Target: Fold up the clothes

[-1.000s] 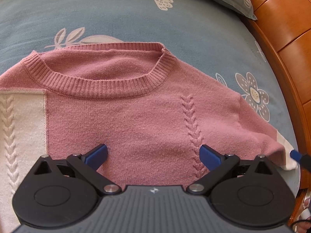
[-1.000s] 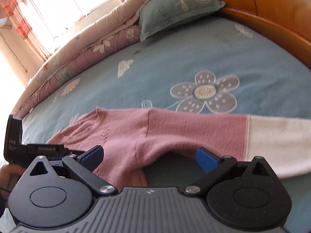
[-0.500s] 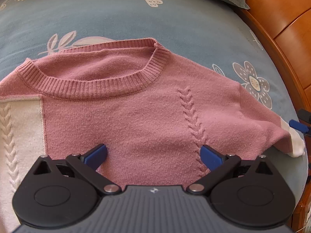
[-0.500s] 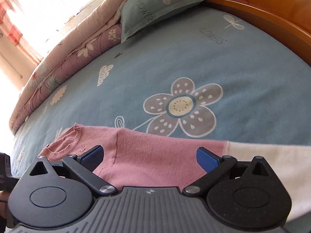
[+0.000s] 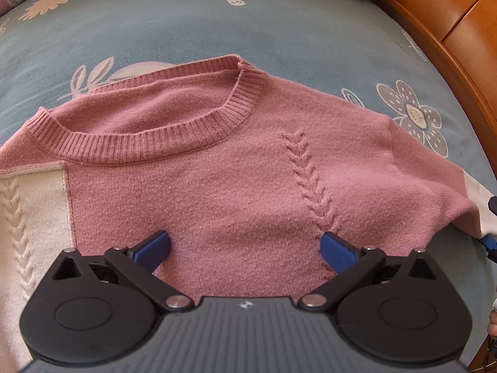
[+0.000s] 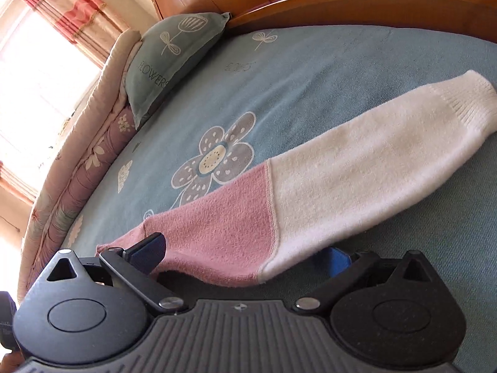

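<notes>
A pink knit sweater (image 5: 217, 192) with a cream panel (image 5: 34, 217) lies front up on the blue bedsheet (image 5: 186, 25), its ribbed collar (image 5: 149, 146) facing away from me. My left gripper (image 5: 245, 248) hovers open over the chest, beside the cable stitch. In the right wrist view, the sweater's sleeve (image 6: 310, 192), pink then cream, stretches out to its cuff (image 6: 469, 105). My right gripper (image 6: 243, 253) is open around the sleeve's near edge. The fabric drapes over one blue fingertip (image 6: 338, 258). A blue tip of that gripper (image 5: 489, 242) shows at the sleeve end in the left wrist view.
A wooden bed frame (image 5: 450, 25) curves along the right side of the bed. A blue pillow (image 6: 174, 59) and a rolled quilt (image 6: 87, 168) lie at the head. A bright window with pink curtains (image 6: 62, 9) is behind them.
The right gripper has swung round toward the sleeve, whose cream half and cuff now lie stretched out in view. The left gripper has drifted slightly; both stay open.
</notes>
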The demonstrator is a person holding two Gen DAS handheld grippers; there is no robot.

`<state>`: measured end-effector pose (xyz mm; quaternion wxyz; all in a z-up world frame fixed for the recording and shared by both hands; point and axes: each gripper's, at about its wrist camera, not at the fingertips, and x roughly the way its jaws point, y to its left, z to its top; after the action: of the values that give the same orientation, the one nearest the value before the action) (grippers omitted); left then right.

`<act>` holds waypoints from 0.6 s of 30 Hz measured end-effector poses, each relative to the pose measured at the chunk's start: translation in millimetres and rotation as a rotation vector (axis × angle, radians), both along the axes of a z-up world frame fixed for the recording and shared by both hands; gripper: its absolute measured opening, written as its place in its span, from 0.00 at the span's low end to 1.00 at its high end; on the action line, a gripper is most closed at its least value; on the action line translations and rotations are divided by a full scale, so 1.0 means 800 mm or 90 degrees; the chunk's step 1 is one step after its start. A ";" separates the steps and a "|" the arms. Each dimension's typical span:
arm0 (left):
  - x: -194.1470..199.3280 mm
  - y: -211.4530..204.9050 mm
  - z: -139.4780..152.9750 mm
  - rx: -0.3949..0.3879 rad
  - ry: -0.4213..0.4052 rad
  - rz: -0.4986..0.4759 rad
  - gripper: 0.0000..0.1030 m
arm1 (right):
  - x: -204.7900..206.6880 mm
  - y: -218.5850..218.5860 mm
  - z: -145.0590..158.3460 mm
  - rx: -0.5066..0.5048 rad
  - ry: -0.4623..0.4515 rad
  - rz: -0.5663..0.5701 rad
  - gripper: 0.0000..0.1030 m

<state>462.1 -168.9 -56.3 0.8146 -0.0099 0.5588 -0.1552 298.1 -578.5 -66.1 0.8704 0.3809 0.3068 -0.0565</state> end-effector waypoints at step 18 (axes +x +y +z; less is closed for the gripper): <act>-0.004 -0.005 0.002 0.026 -0.003 -0.003 0.99 | 0.048 -0.077 0.004 0.069 -0.173 -0.098 1.00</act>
<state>459.0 -172.6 -54.7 0.8156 0.0086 0.5599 -0.1456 336.7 -640.3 -63.1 0.8753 0.4535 0.1591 -0.0542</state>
